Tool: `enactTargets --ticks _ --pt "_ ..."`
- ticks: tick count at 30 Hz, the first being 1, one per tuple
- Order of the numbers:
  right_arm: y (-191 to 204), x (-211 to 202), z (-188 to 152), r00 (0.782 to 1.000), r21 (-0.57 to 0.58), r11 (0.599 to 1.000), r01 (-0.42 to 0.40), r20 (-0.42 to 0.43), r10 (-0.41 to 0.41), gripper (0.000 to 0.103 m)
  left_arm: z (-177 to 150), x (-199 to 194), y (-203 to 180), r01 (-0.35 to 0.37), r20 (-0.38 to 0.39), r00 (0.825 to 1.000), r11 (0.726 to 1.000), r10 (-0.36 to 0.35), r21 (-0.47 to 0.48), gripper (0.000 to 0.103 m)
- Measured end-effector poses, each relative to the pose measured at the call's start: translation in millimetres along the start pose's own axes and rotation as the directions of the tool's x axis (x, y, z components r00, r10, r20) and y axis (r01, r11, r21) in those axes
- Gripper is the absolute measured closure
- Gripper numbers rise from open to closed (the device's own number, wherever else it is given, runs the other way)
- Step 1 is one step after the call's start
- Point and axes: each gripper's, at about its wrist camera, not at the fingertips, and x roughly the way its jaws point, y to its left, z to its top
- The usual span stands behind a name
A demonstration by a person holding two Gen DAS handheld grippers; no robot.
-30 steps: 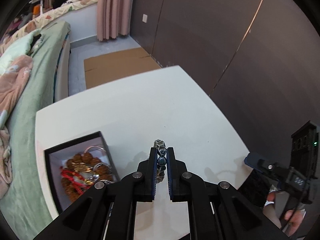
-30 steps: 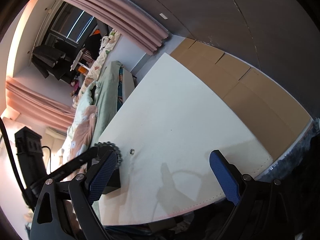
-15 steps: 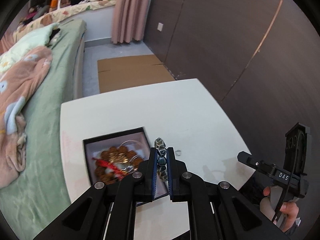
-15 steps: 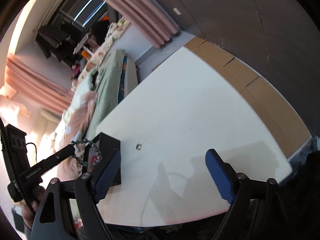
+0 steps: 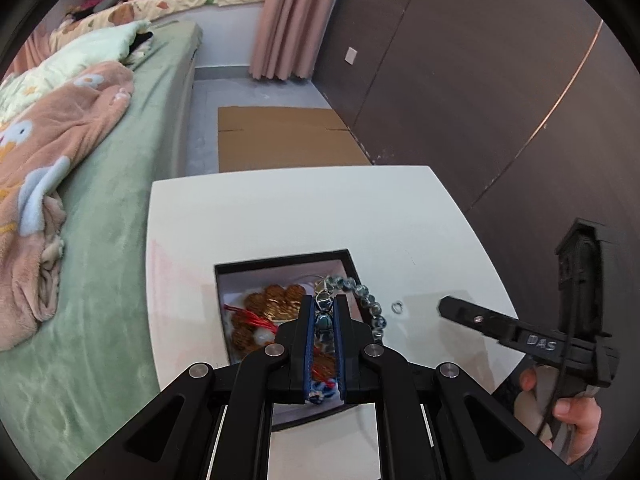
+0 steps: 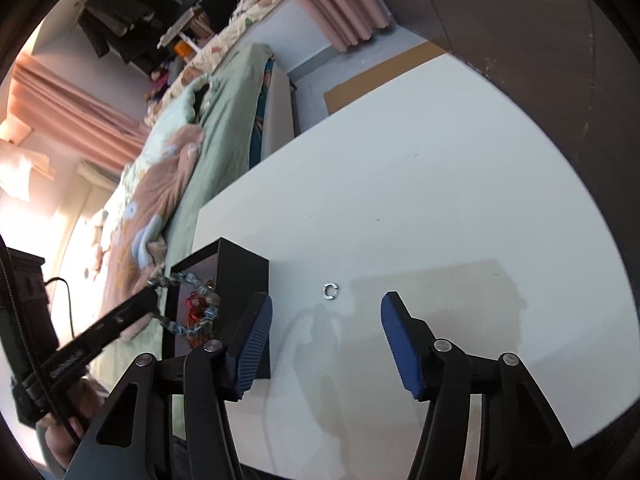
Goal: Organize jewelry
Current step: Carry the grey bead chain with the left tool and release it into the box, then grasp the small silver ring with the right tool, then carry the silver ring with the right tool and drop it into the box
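Note:
My left gripper (image 5: 324, 306) is shut on a grey-blue bead bracelet (image 5: 370, 304), held over the black jewelry box (image 5: 280, 264); the loop hangs across the box's right wall. The box holds brown bead strings and red cord. In the right wrist view the bracelet (image 6: 188, 280) dangles from the left gripper (image 6: 152, 286) above the box (image 6: 240, 272). A small silver ring (image 6: 330, 291) lies on the white table, just ahead of my right gripper (image 6: 326, 312). Its jaws are closing and nothing is between them. The ring (image 5: 397, 307) lies right of the box.
The white table (image 5: 280, 216) ends at a green bed with a pink blanket (image 5: 60, 140) on the left. Dark wall panels (image 5: 480, 80) stand to the right. Flat cardboard (image 5: 280, 136) lies on the floor beyond the table. A hand (image 5: 576, 412) grips the right gripper's handle.
The left gripper has carried the bracelet from over bare table to above the box. The right gripper has moved toward the ring and its jaws have narrowed.

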Motion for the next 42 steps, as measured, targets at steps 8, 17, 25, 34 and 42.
enactTargets --ticks 8,17,25,34,42 --pt "13.0 33.5 6.2 0.993 -0.031 0.998 0.06 -0.103 -0.063 0.064 3.0 6.6 16.6 0.046 -0.028 0.998 0.997 -0.048 -0.055 0.094" --pt "29.1 43.3 6.5 0.975 -0.115 0.977 0.181 -0.113 -0.194 0.073 3.3 -7.3 28.2 0.091 0.0 0.996 0.99 -0.092 -0.108 0.028" --pt "43.3 48.2 9.8 0.945 -0.208 0.935 0.286 -0.1 -0.311 0.078 -0.6 -19.2 33.8 0.062 0.021 0.998 0.991 -0.06 -0.117 0.027" --pt "62.6 53.4 -0.1 0.88 -0.384 0.82 0.424 -0.04 -0.474 0.089 -7.6 -30.9 38.5 0.029 0.015 1.0 0.992 -0.028 -0.119 0.027" --pt "61.3 23.5 -10.1 0.913 -0.344 0.864 0.369 -0.038 -0.405 0.089 -12.8 -41.1 35.6 0.024 0.025 0.999 0.992 -0.021 -0.121 0.027"
